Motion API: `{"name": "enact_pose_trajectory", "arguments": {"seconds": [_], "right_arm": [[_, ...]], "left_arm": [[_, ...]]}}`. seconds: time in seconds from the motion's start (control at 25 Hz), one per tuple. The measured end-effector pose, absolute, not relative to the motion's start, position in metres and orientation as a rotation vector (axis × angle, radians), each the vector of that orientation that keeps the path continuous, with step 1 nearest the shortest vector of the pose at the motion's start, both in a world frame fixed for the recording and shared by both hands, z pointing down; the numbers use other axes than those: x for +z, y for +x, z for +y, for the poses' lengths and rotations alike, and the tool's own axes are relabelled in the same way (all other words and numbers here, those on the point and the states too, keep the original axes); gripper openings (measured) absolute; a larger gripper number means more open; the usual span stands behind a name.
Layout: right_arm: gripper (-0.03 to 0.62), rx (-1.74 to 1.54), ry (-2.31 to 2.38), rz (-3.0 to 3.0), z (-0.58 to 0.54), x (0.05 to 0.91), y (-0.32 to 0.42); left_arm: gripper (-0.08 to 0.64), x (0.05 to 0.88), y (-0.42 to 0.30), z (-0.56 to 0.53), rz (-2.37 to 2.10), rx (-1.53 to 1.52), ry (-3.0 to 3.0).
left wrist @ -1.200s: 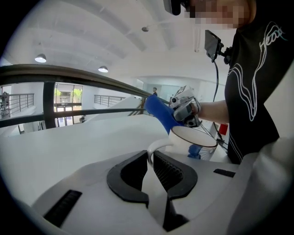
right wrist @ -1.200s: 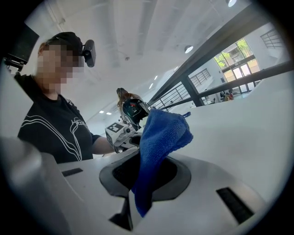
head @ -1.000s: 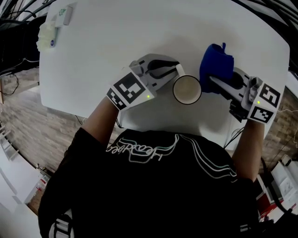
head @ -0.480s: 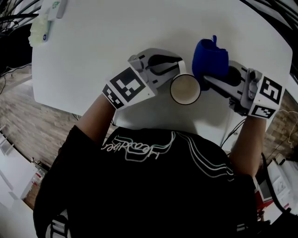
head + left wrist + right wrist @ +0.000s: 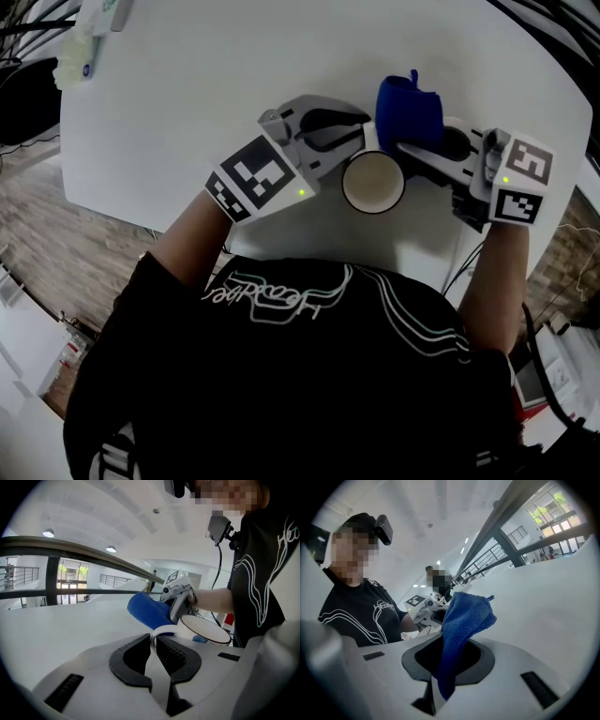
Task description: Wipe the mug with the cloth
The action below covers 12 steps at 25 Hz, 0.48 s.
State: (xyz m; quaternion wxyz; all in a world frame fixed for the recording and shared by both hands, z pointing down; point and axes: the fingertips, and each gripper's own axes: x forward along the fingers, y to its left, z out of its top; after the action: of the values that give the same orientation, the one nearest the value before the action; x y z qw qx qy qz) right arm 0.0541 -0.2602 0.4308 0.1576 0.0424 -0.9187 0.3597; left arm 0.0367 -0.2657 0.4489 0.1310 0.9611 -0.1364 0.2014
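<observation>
A white mug with a dark rim stands upright on the white table. My left gripper is at its left, shut on the mug's handle; the mug's rim shows just past the jaws. My right gripper comes in from the right, shut on a bunched blue cloth. The cloth sticks up out of the jaws and lies against the mug's far right side. In the left gripper view the blue cloth hangs right behind the handle.
A pale crumpled item and a small bottle lie at the table's far left corner. The table's near edge runs just below the mug, close to the person's torso. Cables hang off the right edge.
My right gripper has carried the blue cloth leftward, from beside the mug to up against its far right side. The left gripper and the mug have stayed in place.
</observation>
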Motion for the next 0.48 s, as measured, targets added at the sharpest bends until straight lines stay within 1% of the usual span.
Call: {"name": "enact_pose_trajectory", "arguments": {"seconds": [0.2,0.48], "right_arm": [[0.051,1.109,0.212,-2.489,-0.260,0.451,0.055],[0.051,1.107,0.348,-2.478,-0.258,0.442,0.062]], "left_arm": [[0.046,0.446,0.042,-0.263,-0.406,0.592,2.791],[0.044,0.446,0.039,-0.259,-0.427,0.617,2.786]]}}
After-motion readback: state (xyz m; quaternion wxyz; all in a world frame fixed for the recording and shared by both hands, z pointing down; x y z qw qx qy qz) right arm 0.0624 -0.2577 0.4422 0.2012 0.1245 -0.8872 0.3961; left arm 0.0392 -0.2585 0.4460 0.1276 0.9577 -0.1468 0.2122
